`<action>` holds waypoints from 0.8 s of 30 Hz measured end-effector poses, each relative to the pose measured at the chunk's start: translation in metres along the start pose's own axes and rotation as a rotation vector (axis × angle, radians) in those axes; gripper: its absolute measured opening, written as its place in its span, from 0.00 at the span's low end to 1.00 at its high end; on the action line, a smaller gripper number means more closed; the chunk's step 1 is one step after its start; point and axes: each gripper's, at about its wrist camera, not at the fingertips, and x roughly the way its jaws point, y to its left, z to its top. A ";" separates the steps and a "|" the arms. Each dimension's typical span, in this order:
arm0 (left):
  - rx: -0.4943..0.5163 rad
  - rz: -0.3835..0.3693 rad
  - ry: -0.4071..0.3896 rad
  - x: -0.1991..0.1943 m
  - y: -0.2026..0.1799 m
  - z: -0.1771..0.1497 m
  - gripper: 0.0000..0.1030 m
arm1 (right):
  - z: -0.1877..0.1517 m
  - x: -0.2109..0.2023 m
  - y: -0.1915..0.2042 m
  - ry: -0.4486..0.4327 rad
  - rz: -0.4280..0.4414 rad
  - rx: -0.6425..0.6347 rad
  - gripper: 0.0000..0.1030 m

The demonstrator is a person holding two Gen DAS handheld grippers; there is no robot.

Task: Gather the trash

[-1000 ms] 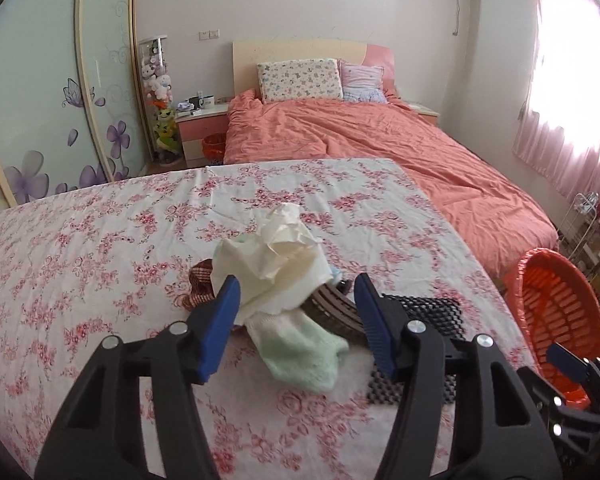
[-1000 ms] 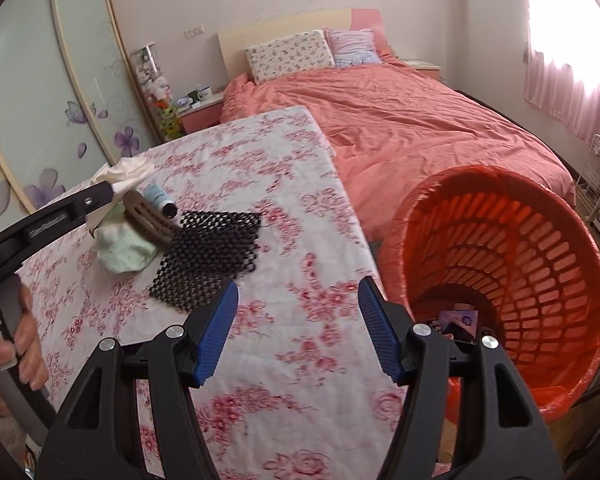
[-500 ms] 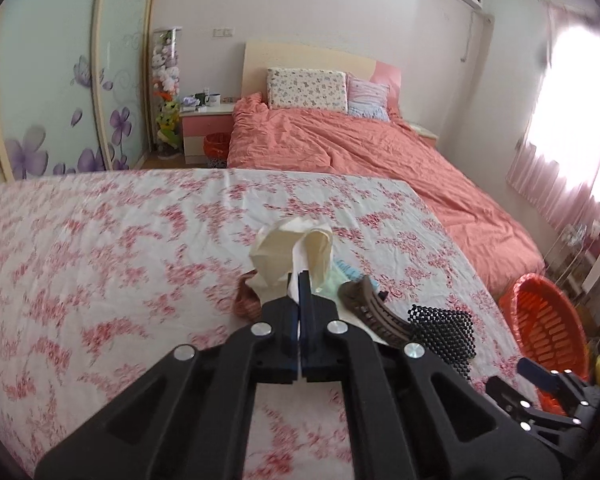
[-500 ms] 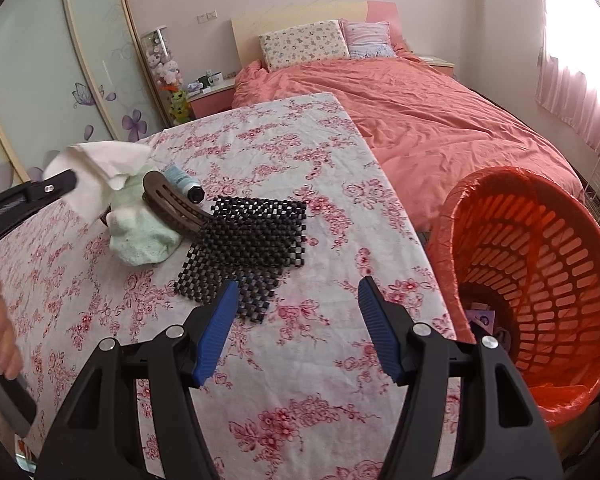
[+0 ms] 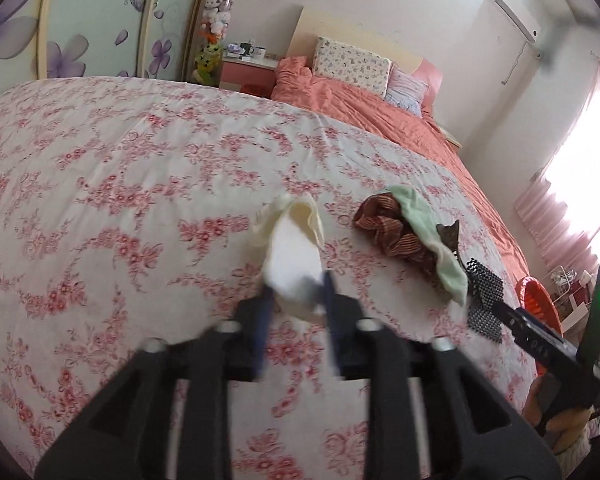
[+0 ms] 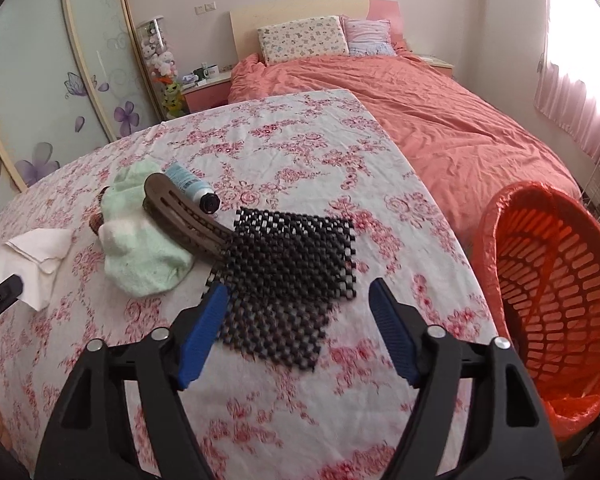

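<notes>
My left gripper (image 5: pixel 296 292) has its blue fingers partly apart around a crumpled cream-white tissue (image 5: pixel 292 248), which rests on the flowered tablecloth; the view is motion-blurred. The tissue also shows at the left of the right wrist view (image 6: pixel 36 260), with the left gripper's tip beside it. My right gripper (image 6: pixel 300 320) is open and empty above a black mesh mat (image 6: pixel 288 276). An orange trash basket (image 6: pixel 556 292) stands off the table's right edge, lined with an orange bag.
A pale green sock (image 6: pixel 140 248), a brown hair clip (image 6: pixel 184 220), a blue-white tube (image 6: pixel 192 188) and a brown scrunchie (image 5: pixel 392 228) lie left of the mat. A pink bed (image 6: pixel 440 120) stands behind the table.
My left gripper closed on the tissue, carried it left away from the pile, and its fingers have now parted somewhat. My right gripper moved closer over the mesh mat, staying open.
</notes>
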 end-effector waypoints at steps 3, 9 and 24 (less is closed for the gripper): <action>0.010 0.019 -0.010 -0.003 0.005 -0.001 0.60 | 0.005 0.007 0.006 0.011 -0.028 -0.014 0.76; 0.014 0.066 0.006 0.007 0.013 0.002 0.75 | 0.006 0.019 0.014 0.056 -0.055 -0.043 0.69; 0.036 0.170 -0.042 0.004 0.028 0.016 0.89 | -0.002 0.005 -0.008 0.028 -0.033 -0.010 0.12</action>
